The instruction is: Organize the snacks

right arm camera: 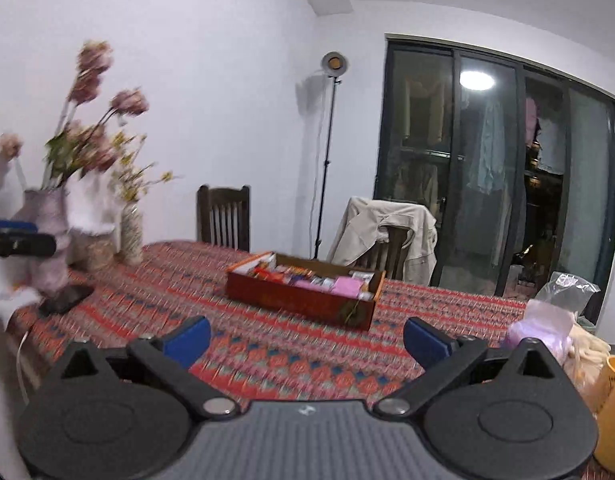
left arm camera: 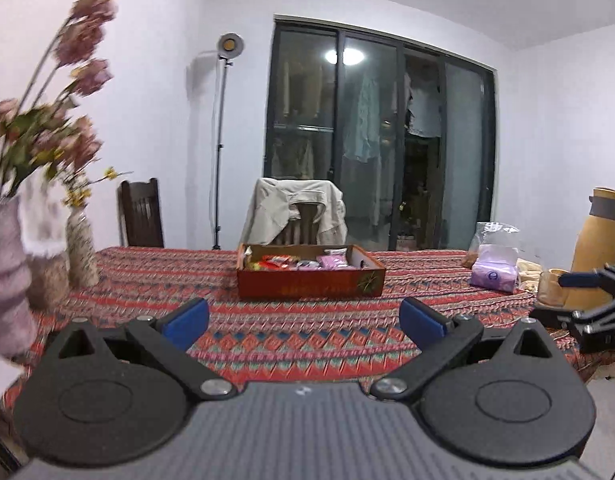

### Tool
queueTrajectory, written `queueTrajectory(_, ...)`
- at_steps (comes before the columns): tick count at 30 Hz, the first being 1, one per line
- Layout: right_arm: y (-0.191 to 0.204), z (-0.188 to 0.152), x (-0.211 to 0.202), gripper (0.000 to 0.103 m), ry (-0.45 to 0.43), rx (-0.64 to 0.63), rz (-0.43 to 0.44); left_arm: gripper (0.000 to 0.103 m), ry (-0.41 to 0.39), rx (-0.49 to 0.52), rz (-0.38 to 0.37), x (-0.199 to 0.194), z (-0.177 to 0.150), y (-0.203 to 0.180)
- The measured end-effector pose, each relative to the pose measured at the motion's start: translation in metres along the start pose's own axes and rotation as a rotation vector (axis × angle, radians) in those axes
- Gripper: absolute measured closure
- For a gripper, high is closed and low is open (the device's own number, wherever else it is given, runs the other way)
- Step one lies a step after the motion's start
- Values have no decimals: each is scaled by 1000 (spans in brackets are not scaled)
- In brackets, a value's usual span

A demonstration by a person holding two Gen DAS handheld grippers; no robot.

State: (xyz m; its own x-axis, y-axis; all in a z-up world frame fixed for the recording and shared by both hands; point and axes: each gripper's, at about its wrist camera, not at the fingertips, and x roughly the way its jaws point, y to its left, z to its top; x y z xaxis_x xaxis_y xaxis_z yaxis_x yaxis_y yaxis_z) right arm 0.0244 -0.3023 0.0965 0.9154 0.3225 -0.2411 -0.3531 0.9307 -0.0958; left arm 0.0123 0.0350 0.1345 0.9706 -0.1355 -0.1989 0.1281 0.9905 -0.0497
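A low red cardboard box (left arm camera: 311,286) stands in the middle of the patterned table and holds several snack packets (left arm camera: 281,263), red and pink. It also shows in the right wrist view (right arm camera: 303,300), with the packets (right arm camera: 307,278) inside. My left gripper (left arm camera: 305,320) is open and empty, above the table's near side, well short of the box. My right gripper (right arm camera: 307,340) is open and empty, to the right of the left one, also short of the box. The right gripper's side shows in the left wrist view (left arm camera: 587,300).
Vases of dried flowers (left arm camera: 47,152) stand at the table's left. A purple tissue pack (left arm camera: 495,274) and a plastic bag (right arm camera: 567,292) lie at the right, next to a yellow jug (left arm camera: 595,248). A phone (right arm camera: 67,298) lies by the vases. Chairs (left arm camera: 299,216) stand behind.
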Motion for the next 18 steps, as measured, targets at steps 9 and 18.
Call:
queueTrajectory(9, 39, -99, 13, 0, 82, 86, -35, 0, 104, -29, 90, 19, -82, 3)
queueTrajectory(18, 66, -117, 36, 0, 93, 97, 29, 0, 170, -36, 89, 37, -115, -6)
